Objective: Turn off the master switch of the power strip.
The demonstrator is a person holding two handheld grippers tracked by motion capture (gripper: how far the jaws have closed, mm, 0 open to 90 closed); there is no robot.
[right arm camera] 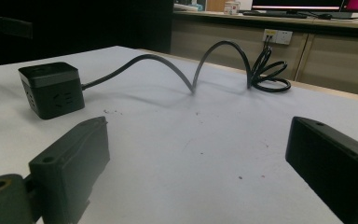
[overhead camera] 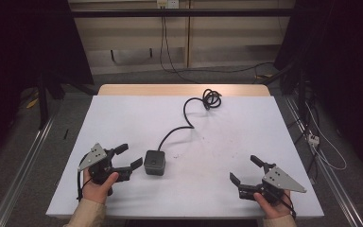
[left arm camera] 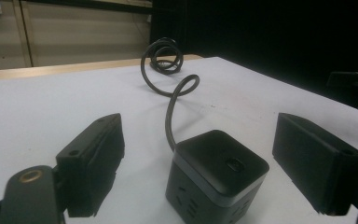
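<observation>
High view shows a white-topped table (overhead camera: 217,156) with a small black cube-shaped power socket block (overhead camera: 154,162) resting left of centre, toward the near edge. Its black rubber cable (overhead camera: 185,118) runs away from the block across the table and ends in a loose coil (overhead camera: 211,98) near the far edge. The left gripper (overhead camera: 128,157), held in the person's left hand (overhead camera: 97,185), sits just beside the block on its left, jaws spread wide and holding nothing; the nearer jaw tip is very close to the block's side, though contact cannot be confirmed. Left gripper view has the block (left arm camera: 216,179) standing between the two open black jaws, apart from both, with the cable (left arm camera: 172,112) rising from its back toward the coil. The right gripper (overhead camera: 243,169), in the person's right hand (overhead camera: 272,205), lies well apart from the block near the table's right front corner, jaws likewise wide open and empty. Right gripper view places the block (right arm camera: 51,89) far off at the left, the cable (right arm camera: 191,70) arching across the white surface
</observation>
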